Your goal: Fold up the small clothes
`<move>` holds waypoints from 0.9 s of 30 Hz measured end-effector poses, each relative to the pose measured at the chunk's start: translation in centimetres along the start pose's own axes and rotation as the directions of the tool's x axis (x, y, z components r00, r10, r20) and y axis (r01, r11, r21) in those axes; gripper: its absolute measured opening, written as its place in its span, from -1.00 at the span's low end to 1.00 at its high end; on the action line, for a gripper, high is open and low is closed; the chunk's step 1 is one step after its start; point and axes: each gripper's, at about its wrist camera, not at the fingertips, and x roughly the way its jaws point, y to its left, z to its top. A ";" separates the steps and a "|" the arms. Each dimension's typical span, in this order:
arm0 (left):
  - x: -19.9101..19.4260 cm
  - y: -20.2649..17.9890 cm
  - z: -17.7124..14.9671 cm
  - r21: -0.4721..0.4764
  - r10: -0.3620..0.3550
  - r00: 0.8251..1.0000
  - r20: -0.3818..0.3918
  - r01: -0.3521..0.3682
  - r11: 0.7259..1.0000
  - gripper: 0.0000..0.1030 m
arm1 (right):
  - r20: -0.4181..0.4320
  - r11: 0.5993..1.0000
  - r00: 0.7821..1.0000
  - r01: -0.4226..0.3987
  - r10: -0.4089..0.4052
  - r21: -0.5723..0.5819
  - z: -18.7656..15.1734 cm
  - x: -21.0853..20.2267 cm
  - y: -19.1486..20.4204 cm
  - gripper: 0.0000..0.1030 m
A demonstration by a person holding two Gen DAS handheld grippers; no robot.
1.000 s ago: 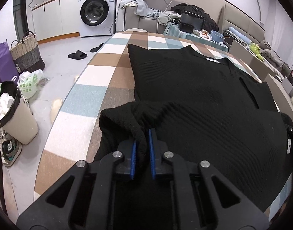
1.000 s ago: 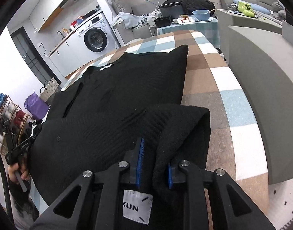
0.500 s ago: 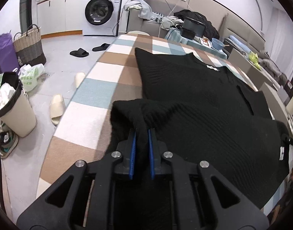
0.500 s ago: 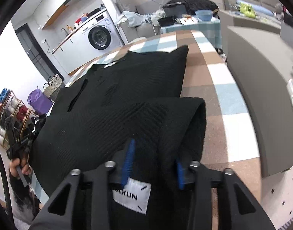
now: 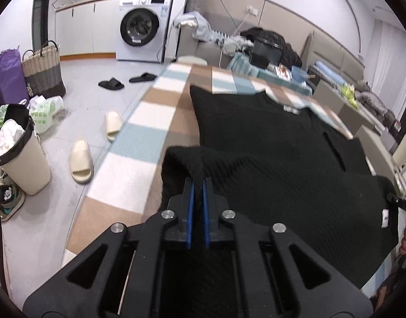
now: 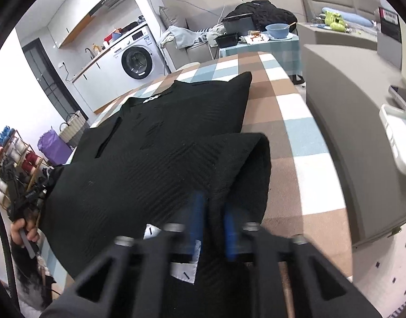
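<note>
Both grippers are locked onto the black knit garment here, one at each near corner of its hem. In the left wrist view, the left gripper has its jaws clenched on a bunched fold of the fabric, blue pads almost meeting, with the knit pinched up into a small peak right at the tips. Over in the right wrist view, the right gripper is blurred, and its jaws have just been closing; a thick ridge of the same garment sits between the blue pads and they press on it, so that corner is gripped too. A white label peeks out just beneath those fingers. The garment itself lies spread across the checked worktop, its far part flat with the collar end away from the cameras, while the near hem is lifted and doubled over toward the middle, a rounded fold standing up at each gripped corner. The checked cloth of brown, white and pale blue squares shows bare to either side of the garment. Off the worktop, a washing machine stands against the back wall, pale slippers lie on the floor beside a lined bin, and a woven basket sits farther back. A blue bowl rests on a smaller table beyond.
</note>
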 end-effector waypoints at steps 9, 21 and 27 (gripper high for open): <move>-1.7 0.5 4.3 -0.078 -0.034 0.988 0.148 0.046 0.996 -0.95 | 0.227 0.997 0.973 -0.049 0.034 0.061 4.6 -2.7 0.9 -0.91; 4.3 0.9 4.0 -0.094 0.024 0.998 -0.051 -0.029 0.995 -0.33 | -0.014 0.987 0.999 0.041 -0.039 0.152 3.0 2.7 -2.2 -0.29; 3.0 0.1 1.6 -0.038 0.012 0.998 -0.068 -0.015 0.999 0.16 | -0.034 0.990 0.999 0.011 -0.006 0.141 1.5 2.2 -2.5 -0.23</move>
